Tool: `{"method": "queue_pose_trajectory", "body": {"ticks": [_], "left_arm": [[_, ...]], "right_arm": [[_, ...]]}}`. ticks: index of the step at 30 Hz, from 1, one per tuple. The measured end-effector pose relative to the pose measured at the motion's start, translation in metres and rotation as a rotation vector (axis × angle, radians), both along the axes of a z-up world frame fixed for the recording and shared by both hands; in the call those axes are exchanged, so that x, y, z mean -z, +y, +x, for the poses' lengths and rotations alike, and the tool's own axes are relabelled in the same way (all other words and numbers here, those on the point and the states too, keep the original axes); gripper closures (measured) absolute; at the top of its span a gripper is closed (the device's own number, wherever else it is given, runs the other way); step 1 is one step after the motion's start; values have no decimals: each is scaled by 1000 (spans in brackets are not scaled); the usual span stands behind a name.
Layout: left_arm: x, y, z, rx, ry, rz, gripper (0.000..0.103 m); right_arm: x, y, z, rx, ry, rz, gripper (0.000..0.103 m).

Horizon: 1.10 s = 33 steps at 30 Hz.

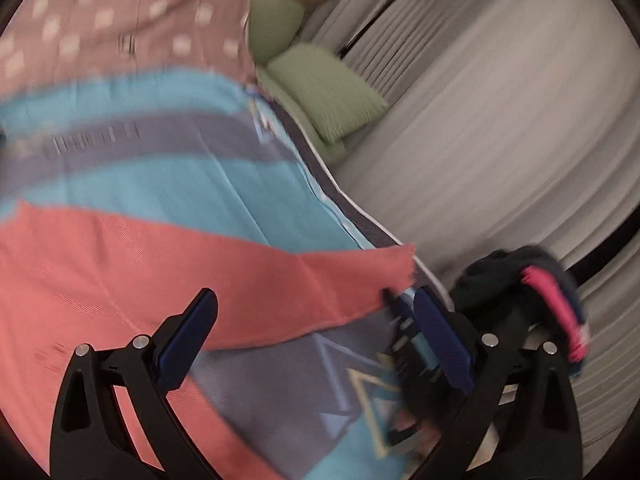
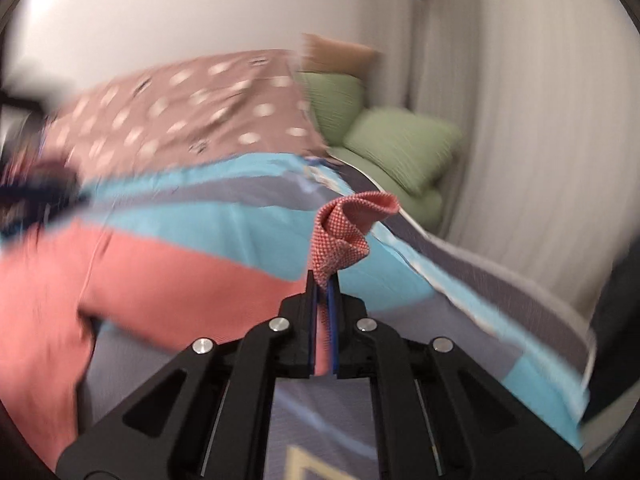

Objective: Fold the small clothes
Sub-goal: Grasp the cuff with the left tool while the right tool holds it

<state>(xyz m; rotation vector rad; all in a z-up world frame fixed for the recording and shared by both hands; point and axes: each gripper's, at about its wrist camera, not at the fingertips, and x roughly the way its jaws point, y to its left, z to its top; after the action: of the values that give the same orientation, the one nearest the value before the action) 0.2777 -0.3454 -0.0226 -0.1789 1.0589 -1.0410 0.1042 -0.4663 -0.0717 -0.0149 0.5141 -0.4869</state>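
- Right gripper (image 2: 324,280): its fingers are pinched closed on a bunched corner of the coral cloth (image 2: 344,228), lifting it.
- Left gripper (image 1: 316,320): fingers spread wide, holding nothing, above the same coral cloth (image 1: 140,264).
- The cloth lies on a bed's blue and grey striped cover (image 1: 180,184).
- Beyond: green pillows (image 1: 324,88) and a dotted brown blanket (image 1: 120,12).

Left gripper (image 1: 316,312): matte black angular frame, triangular cut-outs, round silver screws at pivots, dark blue ribbed pads (image 1: 188,336) on the finger faces. Right gripper (image 2: 323,280): same black frame, silver screws, thin blue pad edges.
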Motion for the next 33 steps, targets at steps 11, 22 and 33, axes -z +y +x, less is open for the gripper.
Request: {"method": "queue_pose_trajectory", "body": {"ticks": [11,22,33], "left_arm": [[90,36,35,-85,384,-98,4],[119,54,31,-145,709,-242,22],[121,54,21,-163,710,-276,99]], "right_arm": [[27,111,24,-238,106,-399,99],[32,130,20,-240,87,-469,99],[43,142,3,-239,111,-547,98]]}}
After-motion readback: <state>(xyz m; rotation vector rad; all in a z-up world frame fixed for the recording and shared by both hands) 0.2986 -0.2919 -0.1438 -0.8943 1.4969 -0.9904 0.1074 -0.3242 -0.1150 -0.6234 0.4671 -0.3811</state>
